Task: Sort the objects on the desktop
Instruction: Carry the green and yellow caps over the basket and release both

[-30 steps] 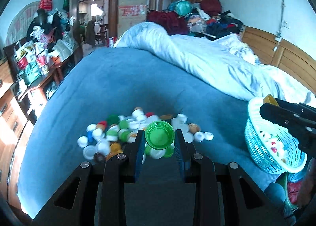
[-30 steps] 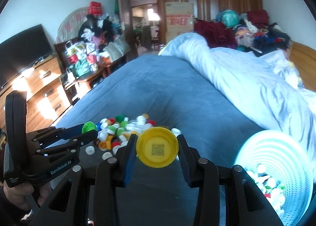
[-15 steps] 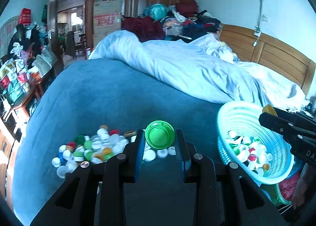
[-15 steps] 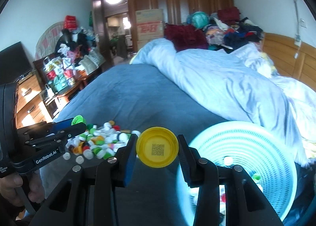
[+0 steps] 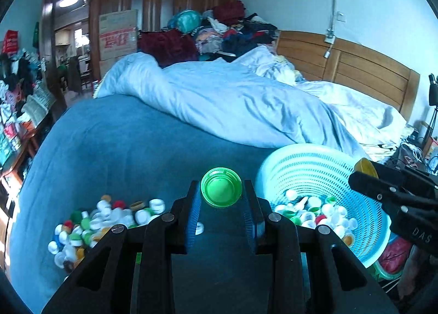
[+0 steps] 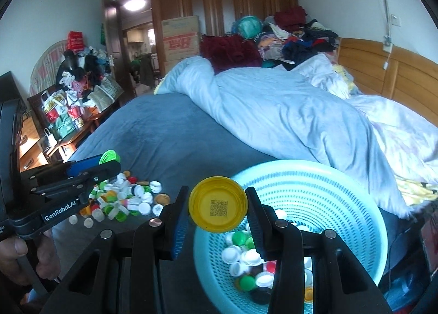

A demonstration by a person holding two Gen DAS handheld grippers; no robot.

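A loose pile of bottle caps [image 5: 106, 218] is being carried by the blue bed [image 5: 123, 144], near its front edge on the left side — white, green, red and yellow ones mixed together, a few lying apart from the heap. To the right of the pile, a green cap [image 5: 221, 191] is being pinched by the left hand-held gripper [image 5: 221, 196], its hollow side being turned toward the camera and its rim being pressed by both blue-lined fingers [image 5: 191, 212]. In the right wrist view, this gripper is being held by a hand [image 6: 24, 256] at the left edge, above the pile.

Further right, a yellow cap [image 6: 218, 204] with a square printed code is being clamped between the fingers of the right hand-held gripper [image 6: 218, 208], which is being held over the near left rim of a pale blue perforated basket [image 6: 342, 204]. The basket is being tilted at the front right edge of the bed — many caps are lying inside it. A crumpled light blue duvet [image 6: 287, 111] is being spread across the far half of the bed.
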